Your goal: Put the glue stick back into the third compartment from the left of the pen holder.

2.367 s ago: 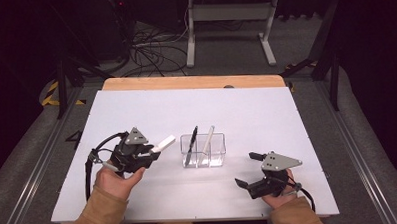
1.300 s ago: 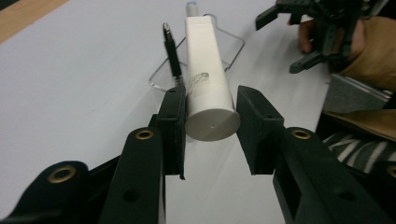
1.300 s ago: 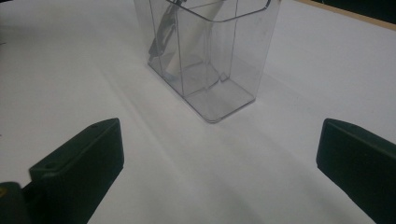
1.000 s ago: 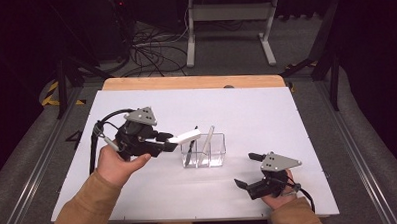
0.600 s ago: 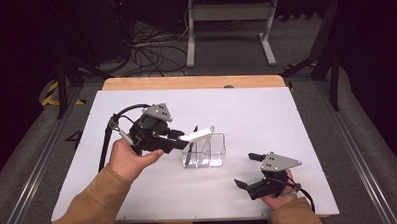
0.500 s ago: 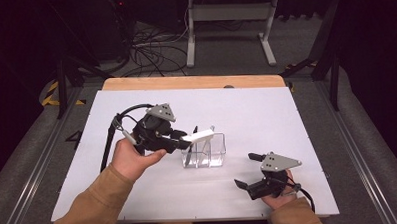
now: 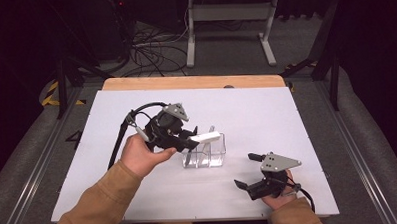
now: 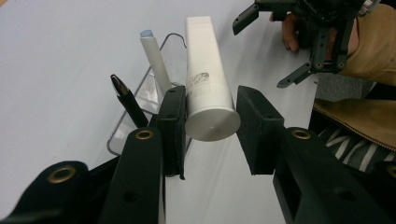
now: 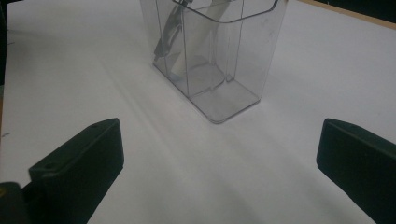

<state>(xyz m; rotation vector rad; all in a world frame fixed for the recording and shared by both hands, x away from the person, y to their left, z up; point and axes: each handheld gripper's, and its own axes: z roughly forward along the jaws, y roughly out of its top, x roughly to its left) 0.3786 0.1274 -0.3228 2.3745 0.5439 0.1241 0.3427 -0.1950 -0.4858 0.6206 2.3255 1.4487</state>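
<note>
White tube (image 8: 207, 88) clamped between the black jaws of the left gripper (image 7: 186, 136), cap end nearest the lens in the left gripper view, flat crimped end pointing up toward the top centre of that frame. Seen in the high view just left of centre, lying nearly level, its far end reaching over the near left rim of the clear organiser (image 7: 208, 154). Both pads pressed against the tube's sides near the cap. Held off the table, above the organiser's opening.

Below and left of the tube in the left gripper view, stood two slanted items in the organiser: a black pen (image 8: 128, 101) at left centre and a white marker with a pale blue tip (image 8: 154, 58) just beside the tube. Organiser set upright on the white table (image 7: 297, 123), a little below centre in the high view, divided inside by clear walls; in the right gripper view occupied the upper centre, with the nearest compartment bare at the bottom.

Left hand (image 7: 140, 155) wrapped round the left gripper's body, tan sleeve (image 7: 97, 203) running to the lower left corner of the high view.

Right gripper (image 7: 249, 170) rested low and right of centre in the high view, well apart from the organiser, jaws spread wide with nothing between them, gripped by the right hand (image 7: 279, 196) near the bottom edge.
</note>
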